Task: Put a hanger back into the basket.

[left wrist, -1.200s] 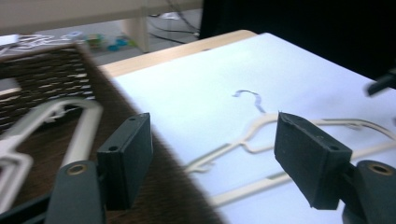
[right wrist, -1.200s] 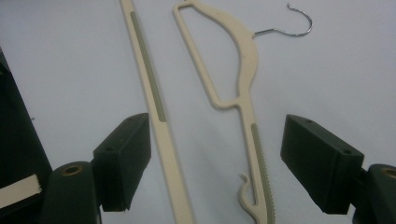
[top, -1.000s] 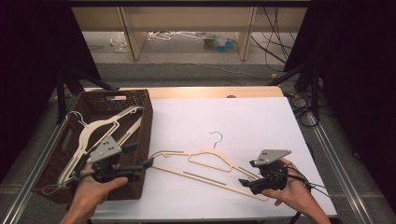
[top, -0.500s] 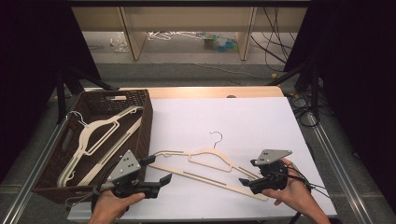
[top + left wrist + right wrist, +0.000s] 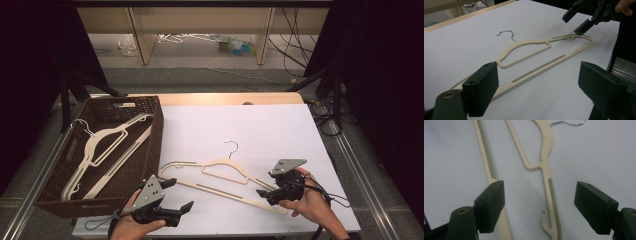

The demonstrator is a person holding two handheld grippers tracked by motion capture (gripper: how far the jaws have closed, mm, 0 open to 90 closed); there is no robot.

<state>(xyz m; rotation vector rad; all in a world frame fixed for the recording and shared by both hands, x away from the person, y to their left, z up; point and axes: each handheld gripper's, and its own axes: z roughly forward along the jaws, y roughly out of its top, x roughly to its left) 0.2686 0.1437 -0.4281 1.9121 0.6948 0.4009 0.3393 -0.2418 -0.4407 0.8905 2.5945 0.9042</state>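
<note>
A cream plastic hanger [image 5: 220, 164] with a metal hook lies flat on the white table top [image 5: 260, 125]. My left gripper [image 5: 179, 195] is open near the front edge, just short of the hanger's left end. In the left gripper view the hanger [image 5: 529, 50] lies ahead of the open left gripper [image 5: 541, 85], with nothing between the jaws. My right gripper [image 5: 265, 186] hovers open over the hanger's right end. In the right gripper view the notched arm of the hanger [image 5: 549, 190] runs between the wide-apart jaws of the right gripper [image 5: 540, 200].
A dark woven basket [image 5: 150, 107] stands at the table's left side and holds two more cream hangers [image 5: 100, 142]. The right gripper [image 5: 584, 17] appears at the top right of the left gripper view. Cables [image 5: 325, 115] lie off the table's right edge.
My left gripper has moved right, from over the basket's front corner to the table beside the hanger's left end. The right gripper and the hanger have stayed put.
</note>
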